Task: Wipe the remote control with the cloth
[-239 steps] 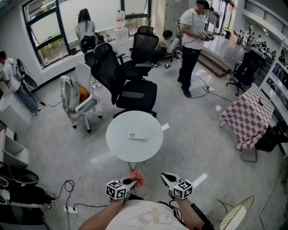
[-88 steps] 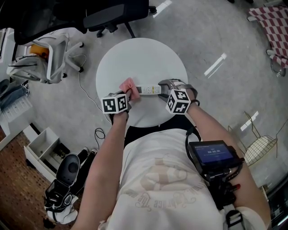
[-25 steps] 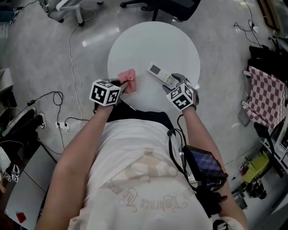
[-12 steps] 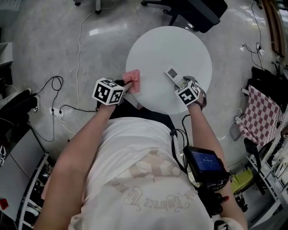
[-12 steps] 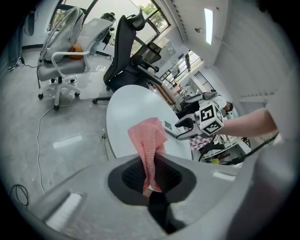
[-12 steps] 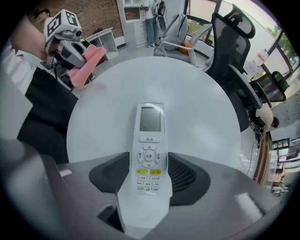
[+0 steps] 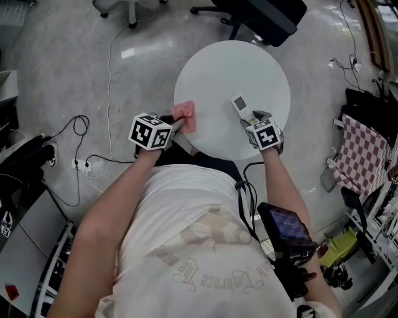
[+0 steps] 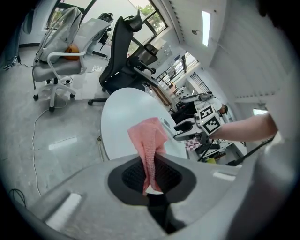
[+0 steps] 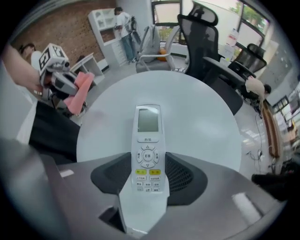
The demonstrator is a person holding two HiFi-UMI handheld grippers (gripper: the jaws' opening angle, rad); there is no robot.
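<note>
The white remote control (image 9: pixel 148 154) lies on the round white table (image 7: pixel 230 68), screen end pointing away from me. My right gripper (image 9: pixel 149 180) points steeply down over its near end. Its jaws stand either side of the button end and are closing, with dark gaps still showing beside the remote. In the head view the remote (image 7: pixel 241 107) sits just beyond that gripper (image 7: pixel 254 118). My left gripper (image 8: pixel 151 180) is shut on a pink cloth (image 8: pixel 149 140), which hangs out in front of it. It hovers at the table's near left edge, apart from the remote.
A black office chair (image 7: pixel 261 12) stands beyond the table. Cables and a power strip (image 7: pixel 81 163) lie on the floor to the left. At the right there is a checkered cloth (image 7: pixel 364 155). Further off are a white chair (image 8: pixel 58 70) and people.
I have walked up to the table since the earliest frame. Over the last second the left gripper drifted a little with the cloth, and the right gripper stayed at the remote's near end.
</note>
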